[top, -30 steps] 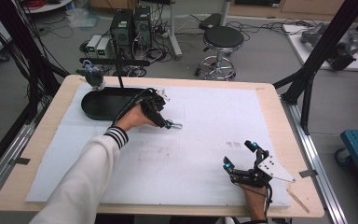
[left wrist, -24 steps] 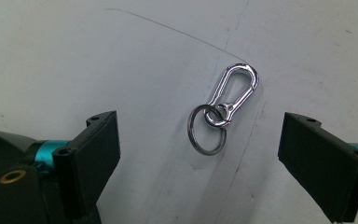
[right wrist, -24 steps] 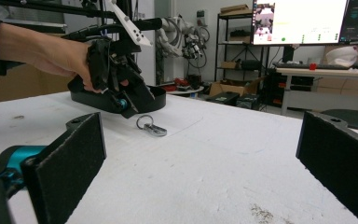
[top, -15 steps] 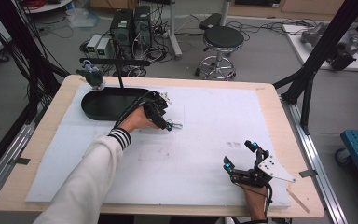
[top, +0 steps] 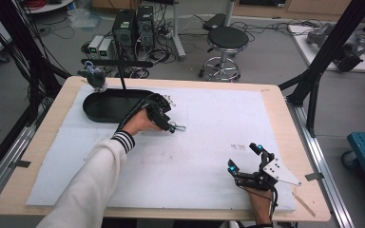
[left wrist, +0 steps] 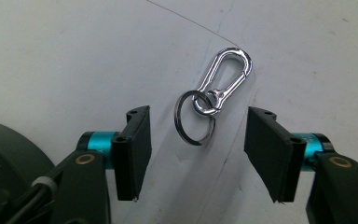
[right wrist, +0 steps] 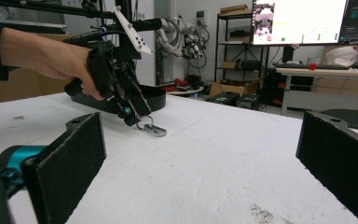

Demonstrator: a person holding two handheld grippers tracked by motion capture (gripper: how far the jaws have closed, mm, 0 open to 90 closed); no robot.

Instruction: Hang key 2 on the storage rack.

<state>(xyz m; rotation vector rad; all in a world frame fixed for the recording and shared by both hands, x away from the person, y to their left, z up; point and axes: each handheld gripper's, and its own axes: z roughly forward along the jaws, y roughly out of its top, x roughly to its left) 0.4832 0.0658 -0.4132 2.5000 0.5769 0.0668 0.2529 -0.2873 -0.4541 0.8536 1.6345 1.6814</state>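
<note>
The left claw (left wrist: 196, 149), jaws just closing but not yet touching, straddles the key ring (left wrist: 194, 122) at frame centre; its carabiner (left wrist: 223, 79) points away to the upper right on the worktop (left wrist: 74, 56).

Low over a white table (right wrist: 242, 163), two black padded jaws of the right gripper (right wrist: 200, 163) rise from the bottom edge, one at each side, standing wide apart with nothing between them. Farther along the table, toward its far left edge, a hand (right wrist: 58, 58) with a striped cuff holds the left gripper (right wrist: 140, 122), tilted down so its tips sit just above the surface. A silver carabiner clip (right wrist: 154, 130) with a key ring lies flat on the table right at those tips; whether they touch it cannot be told. Just behind stands a shallow black tray (right wrist: 156, 98). Past the table's far edge are shelves, cardboard boxes and a lit monitor (right wrist: 298, 21) on a desk.
</note>
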